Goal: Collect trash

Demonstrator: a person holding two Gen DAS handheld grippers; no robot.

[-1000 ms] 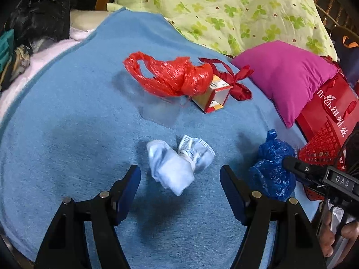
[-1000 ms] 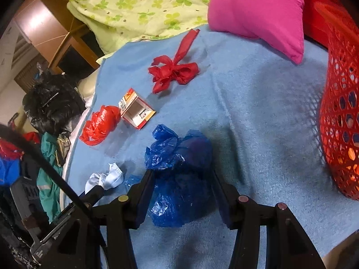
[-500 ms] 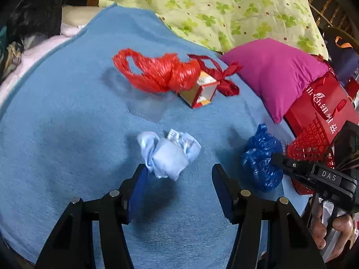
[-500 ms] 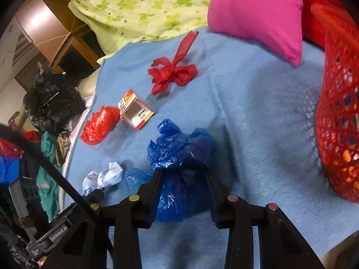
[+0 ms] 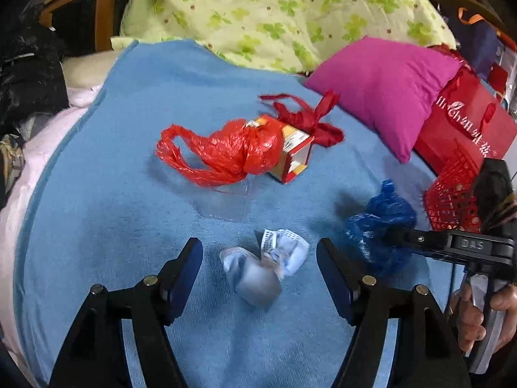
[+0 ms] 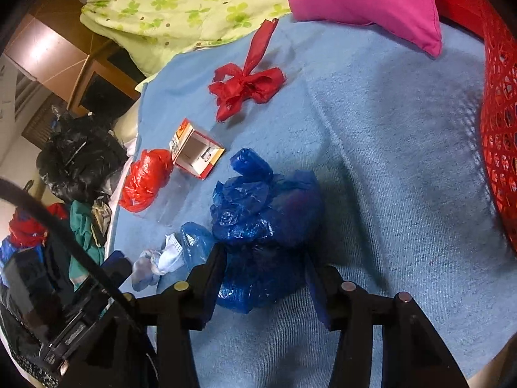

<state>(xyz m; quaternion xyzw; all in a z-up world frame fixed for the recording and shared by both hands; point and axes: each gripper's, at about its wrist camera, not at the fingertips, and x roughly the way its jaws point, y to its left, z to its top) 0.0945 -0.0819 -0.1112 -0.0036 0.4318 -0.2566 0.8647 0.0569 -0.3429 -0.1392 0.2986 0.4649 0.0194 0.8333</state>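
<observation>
A blue terry blanket (image 5: 106, 213) covers the bed. At its left lies a knotted red plastic bag (image 5: 226, 148), touching a small open red-and-white cardboard box (image 5: 295, 156); behind them, a crumpled red ribbon bow (image 5: 310, 119). The left gripper (image 5: 260, 260) has just reopened wide, jaws clear on both sides of a crumpled pale-blue and white face mask (image 5: 263, 270) on the blanket. To the right, the right gripper (image 6: 265, 268) (also just eased apart) brackets a crumpled blue plastic bag (image 6: 261, 223), sides brushing both pads. A red mesh plastic basket (image 6: 499, 123) stands at the far right.
</observation>
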